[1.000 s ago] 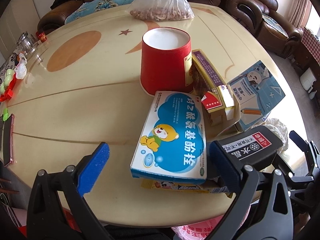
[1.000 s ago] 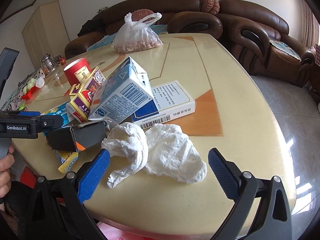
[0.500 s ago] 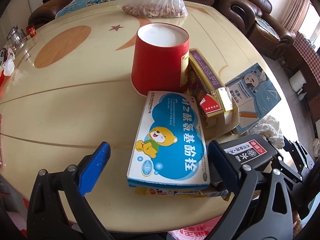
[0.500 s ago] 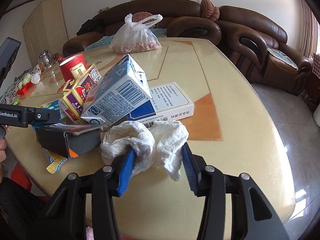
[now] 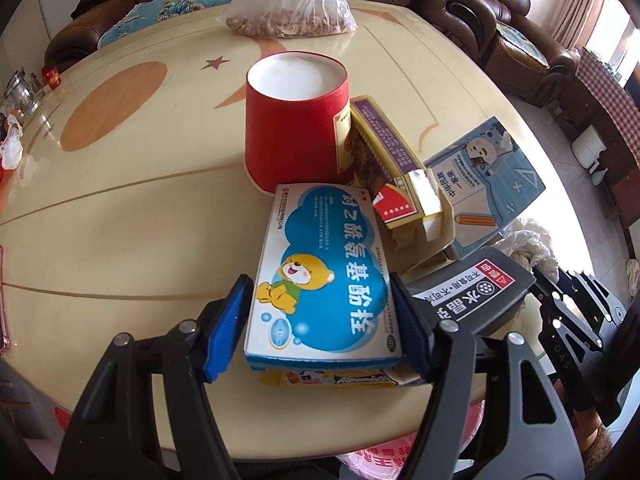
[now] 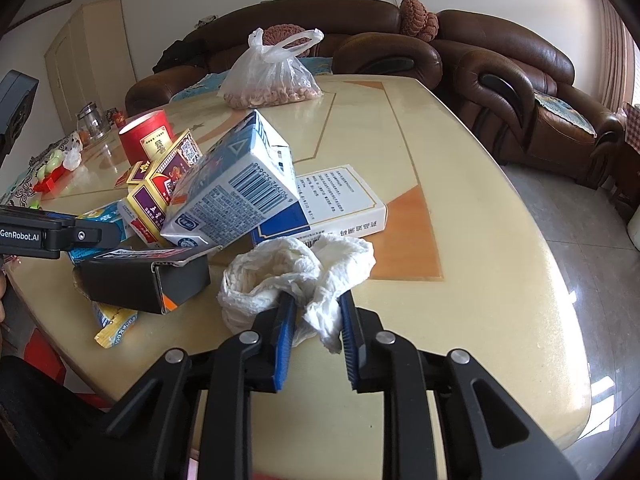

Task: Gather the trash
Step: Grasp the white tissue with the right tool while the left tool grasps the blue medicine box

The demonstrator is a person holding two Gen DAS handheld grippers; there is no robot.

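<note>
A pile of trash lies on the round cream table [image 5: 120, 200]. My left gripper [image 5: 322, 320] is shut on the blue-and-white medicine box with a bear [image 5: 324, 272], its pads against both long sides. The box lies on a yellow wrapper [image 5: 336, 379]. My right gripper [image 6: 316, 312] is shut on the crumpled white tissue [image 6: 288, 268], held just above the table. The tissue also shows in the left wrist view [image 5: 528, 246]. Next to it lie a black box [image 6: 144, 276], a blue milk carton [image 6: 236, 196] and a white box [image 6: 336, 196].
An upturned red paper cup [image 5: 298, 124] and a yellow-purple box [image 5: 392, 168] stand behind the bear box. A plastic bag of nuts [image 5: 292, 12] sits at the far side. Brown sofas [image 6: 500, 72] ring the table. Glassware [image 6: 90, 122] stands at the left edge.
My left gripper has moved in and closed on the bear box. My right gripper has closed tighter on the tissue and lifted it slightly.
</note>
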